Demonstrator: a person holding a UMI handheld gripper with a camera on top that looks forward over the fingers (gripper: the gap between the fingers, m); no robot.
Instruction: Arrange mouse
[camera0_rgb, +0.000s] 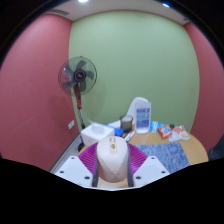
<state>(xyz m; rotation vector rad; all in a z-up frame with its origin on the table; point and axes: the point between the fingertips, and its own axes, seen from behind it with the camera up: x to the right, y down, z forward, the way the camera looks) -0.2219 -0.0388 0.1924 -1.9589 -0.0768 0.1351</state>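
Item: claw (113, 170), two fingers with magenta pads (92, 158); we record it closed on the mouse (113, 160), a pale, beige-white body pinched between the pads and, as far as we can judge, lifted clear of the tabletop (192, 150).

Item: tabletop, wooden, rounded at its far right edge; on it a blue patterned mat (165, 155) just ahead and right of the fingers; beyond the mat, toward the far edge, a white jug with a blue label (141, 114), a dark jar (127, 124) beside it, a white box (96, 132) at the far left edge, and small packets (172, 131) at the far right edge.

Item: standing fan (78, 75), behind the far left edge, against pink and green walls.

Step in hand, as we judge it: carrying the mouse to its place, most likely the mat. To do it well we keep the grip even so the smooth shell does not slip forward; we steer right over the mat, well short of the jug and jar; we lower flat, base level, until it rests; only then do we let the fingers part.
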